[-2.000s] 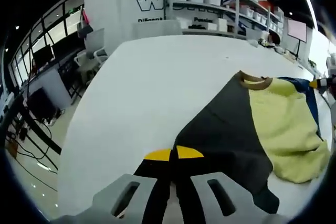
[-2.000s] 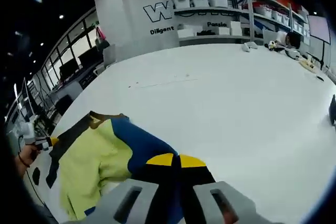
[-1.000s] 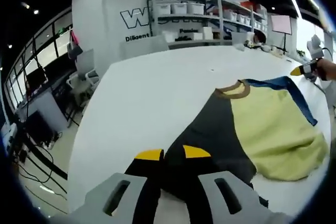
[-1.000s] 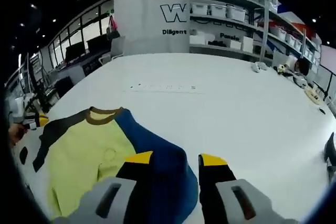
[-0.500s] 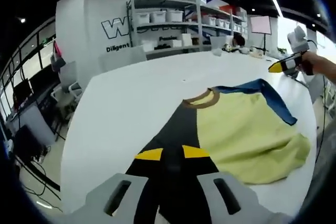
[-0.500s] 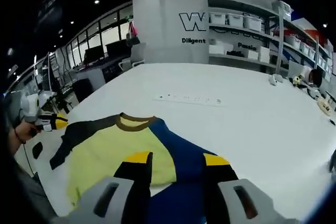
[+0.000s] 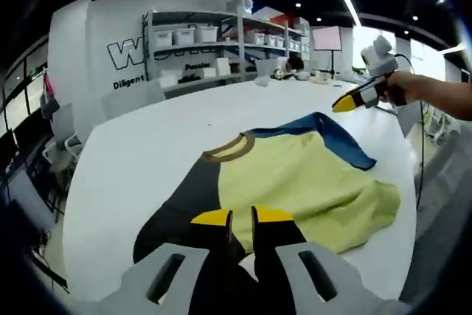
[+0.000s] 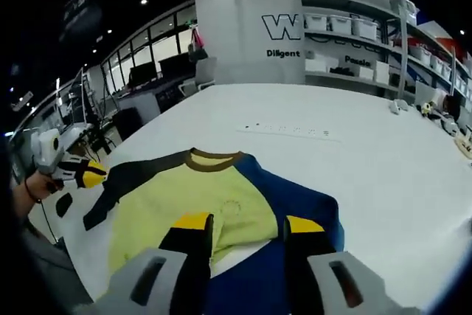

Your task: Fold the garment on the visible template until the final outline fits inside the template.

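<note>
A garment lies flat on the white table: pale yellow body, brown collar, one dark grey sleeve and one blue sleeve. My left gripper hovers over the dark sleeve, its jaws a narrow gap apart with nothing pinched. In the right gripper view the garment spreads ahead, with the blue sleeve under my right gripper, whose jaws stand wide open and empty. The left gripper shows at the left beside the dark sleeve's end. The right gripper hangs in the air past the blue sleeve.
A row of small dark marks crosses the table beyond the collar. A black patch lies near the table's left edge. Shelves with white bins stand behind, and desks and chairs to the left. A person's hand holds the right gripper.
Both views have drawn back and risen, so the garment shows spread flat. The left jaws, shut tight two seconds ago, stand slightly apart. The right jaws opened a second ago and stay open.
</note>
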Tool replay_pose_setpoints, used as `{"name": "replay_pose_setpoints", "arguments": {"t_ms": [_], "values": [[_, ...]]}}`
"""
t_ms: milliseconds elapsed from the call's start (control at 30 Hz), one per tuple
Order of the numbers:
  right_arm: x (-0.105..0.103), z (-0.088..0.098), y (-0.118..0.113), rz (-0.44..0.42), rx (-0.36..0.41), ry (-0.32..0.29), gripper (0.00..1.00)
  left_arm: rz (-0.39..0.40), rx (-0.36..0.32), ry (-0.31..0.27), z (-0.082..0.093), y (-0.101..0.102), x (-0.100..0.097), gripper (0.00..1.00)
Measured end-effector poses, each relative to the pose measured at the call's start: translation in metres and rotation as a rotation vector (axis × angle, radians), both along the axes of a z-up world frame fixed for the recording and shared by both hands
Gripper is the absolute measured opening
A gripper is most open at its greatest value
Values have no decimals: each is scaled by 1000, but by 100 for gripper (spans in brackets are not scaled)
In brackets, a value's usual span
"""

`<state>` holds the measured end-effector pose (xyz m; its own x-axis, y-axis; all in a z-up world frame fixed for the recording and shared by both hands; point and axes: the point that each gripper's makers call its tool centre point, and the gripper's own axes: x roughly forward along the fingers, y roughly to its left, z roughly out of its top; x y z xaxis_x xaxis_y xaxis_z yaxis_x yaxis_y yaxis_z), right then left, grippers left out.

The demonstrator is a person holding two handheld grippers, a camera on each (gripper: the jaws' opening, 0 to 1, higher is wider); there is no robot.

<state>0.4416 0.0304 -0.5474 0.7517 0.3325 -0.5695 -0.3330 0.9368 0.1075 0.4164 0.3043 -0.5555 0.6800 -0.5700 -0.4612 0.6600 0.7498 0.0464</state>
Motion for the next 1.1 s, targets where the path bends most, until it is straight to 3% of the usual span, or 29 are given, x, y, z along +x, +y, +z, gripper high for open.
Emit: {"name": "replay_pose_setpoints", "arguments": {"t_ms": [300, 467, 600, 733, 867, 1100], "values": [[-10, -4, 7, -7, 10, 14, 37, -49, -41, 49, -9, -20, -28, 11], [-17, -8, 12, -7, 26, 23, 36, -195, -17, 65, -17, -46, -56, 13], [-23, -15, 12, -9, -3, 32, 35, -241, -64, 77, -20, -66, -68, 18], [-27, -18, 8, -33, 3, 35, 36, -335, -11, 95, -30, -85, -82, 17], [-32, -16, 6, -40, 6, 33, 36, -382, -21, 123, -36, -98, -89, 18], [-44, -23, 4, -50, 18, 55, 36, -478, 19, 172, -54, -121, -107, 18]]}}
